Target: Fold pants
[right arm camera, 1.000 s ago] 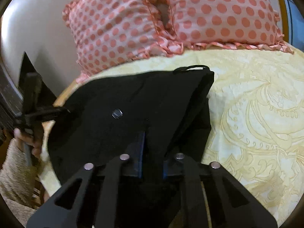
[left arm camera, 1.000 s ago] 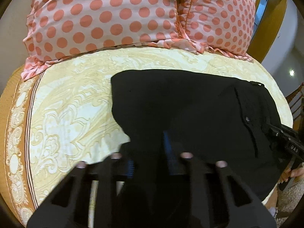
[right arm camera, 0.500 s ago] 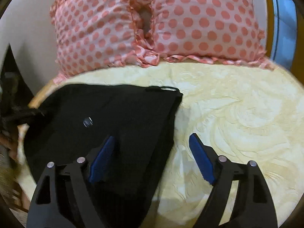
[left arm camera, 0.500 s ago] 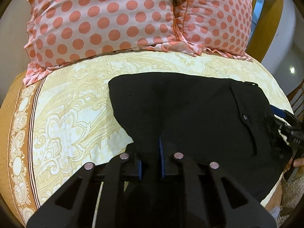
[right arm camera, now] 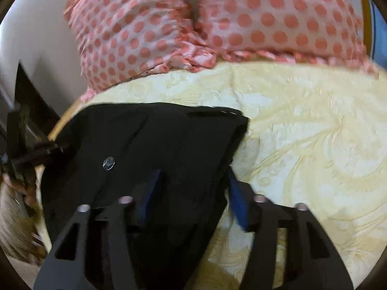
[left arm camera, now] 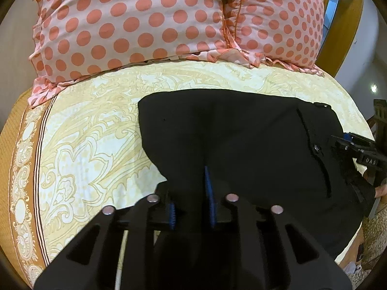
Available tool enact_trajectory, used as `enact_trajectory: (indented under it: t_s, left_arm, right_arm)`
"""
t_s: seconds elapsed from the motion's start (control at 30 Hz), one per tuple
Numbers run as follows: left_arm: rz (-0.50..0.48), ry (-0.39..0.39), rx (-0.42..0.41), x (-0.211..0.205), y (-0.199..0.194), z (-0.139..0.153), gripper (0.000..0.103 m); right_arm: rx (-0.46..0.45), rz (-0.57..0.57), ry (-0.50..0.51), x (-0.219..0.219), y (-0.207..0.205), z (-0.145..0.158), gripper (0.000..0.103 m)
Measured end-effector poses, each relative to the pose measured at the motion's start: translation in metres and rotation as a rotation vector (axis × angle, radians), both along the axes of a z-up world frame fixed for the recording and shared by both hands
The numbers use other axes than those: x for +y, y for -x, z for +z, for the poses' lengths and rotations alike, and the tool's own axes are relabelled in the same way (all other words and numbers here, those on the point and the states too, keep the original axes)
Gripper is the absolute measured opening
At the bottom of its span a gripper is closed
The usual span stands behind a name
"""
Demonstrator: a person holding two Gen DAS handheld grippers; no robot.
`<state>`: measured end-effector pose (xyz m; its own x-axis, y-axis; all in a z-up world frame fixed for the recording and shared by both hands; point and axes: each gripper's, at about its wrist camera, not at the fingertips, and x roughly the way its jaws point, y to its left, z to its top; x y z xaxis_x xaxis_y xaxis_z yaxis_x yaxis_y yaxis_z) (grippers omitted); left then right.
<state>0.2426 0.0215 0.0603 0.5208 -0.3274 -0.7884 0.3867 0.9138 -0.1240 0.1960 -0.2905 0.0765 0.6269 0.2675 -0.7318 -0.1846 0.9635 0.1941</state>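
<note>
While clamped on black fabric, left gripper (left arm camera: 189, 193) pads sit close together at 6 o'clock; right gripper (right arm camera: 191, 193) pads spread apart, straddling the waist edge. Pants (left arm camera: 241, 140) lie on the yellow bedspread (left arm camera: 92, 130), pillows (left arm camera: 135, 24) at 12 o'clock. Best done by closing right squarely over the hem before lifting, keeping layers aligned.

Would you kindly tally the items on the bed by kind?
Black pants: 1
Pink polka-dot pillows: 2
Total: 3, all lying on the yellow patterned bedspread.
</note>
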Motion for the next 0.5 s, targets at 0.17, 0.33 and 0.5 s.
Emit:
enact_trajectory:
  t_s: [0.17, 0.33, 0.5]
  left_arm:
    - [-0.007, -0.038, -0.052, -0.008, 0.007, 0.004, 0.010]
    - [-0.012, -0.038, -0.031, -0.008, 0.002, 0.001, 0.012]
    - [0.006, -0.063, -0.031, -0.013, 0.000, -0.003, 0.019]
  right_arm:
    - [-0.059, 0.005, 0.017, -0.001, 0.010, 0.009, 0.024]
    - [-0.039, 0.013, 0.056, 0.002, 0.002, 0.006, 0.031]
    - [0.005, 0.006, -0.016, -0.007, -0.012, 0.001, 0.028]
